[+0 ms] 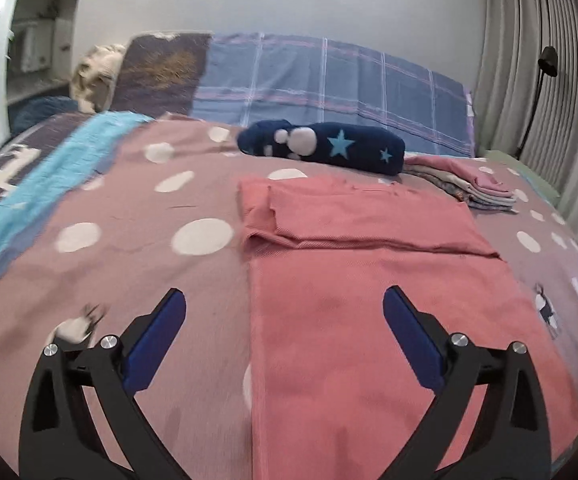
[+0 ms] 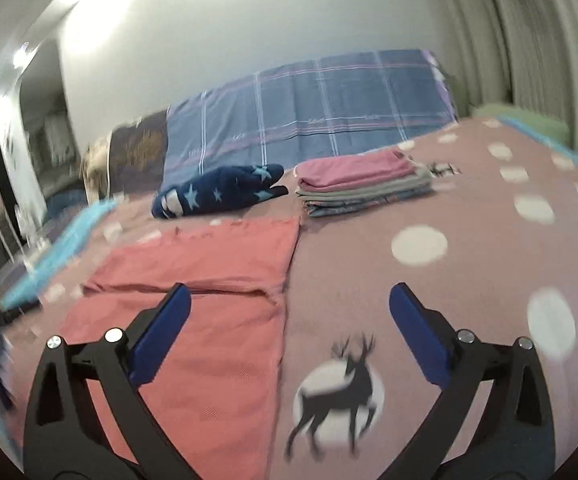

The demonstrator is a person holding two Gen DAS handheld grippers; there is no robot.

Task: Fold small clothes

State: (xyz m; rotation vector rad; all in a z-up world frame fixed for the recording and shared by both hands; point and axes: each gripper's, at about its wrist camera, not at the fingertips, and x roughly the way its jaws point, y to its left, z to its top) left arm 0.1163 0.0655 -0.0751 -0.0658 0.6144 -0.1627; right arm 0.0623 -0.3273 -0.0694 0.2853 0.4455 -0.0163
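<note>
A salmon-pink garment (image 1: pixel 369 300) lies flat on the bed, its far part folded back over itself into a double layer. It also shows in the right wrist view (image 2: pixel 193 312). My left gripper (image 1: pixel 285 300) is open and empty, hovering over the garment's near left edge. My right gripper (image 2: pixel 289 300) is open and empty, above the garment's right edge, with its left finger over the cloth and its right finger over the blanket.
A stack of folded clothes (image 1: pixel 469 184) (image 2: pixel 365 184) sits at the far right. A navy star-patterned plush item (image 1: pixel 329 146) (image 2: pixel 217 192) lies beyond the garment. The pink dotted blanket (image 1: pixel 129 240) (image 2: pixel 469 280) covers the bed, with a blue plaid pillow (image 1: pixel 329 80) behind and curtains (image 1: pixel 549 80) on the right.
</note>
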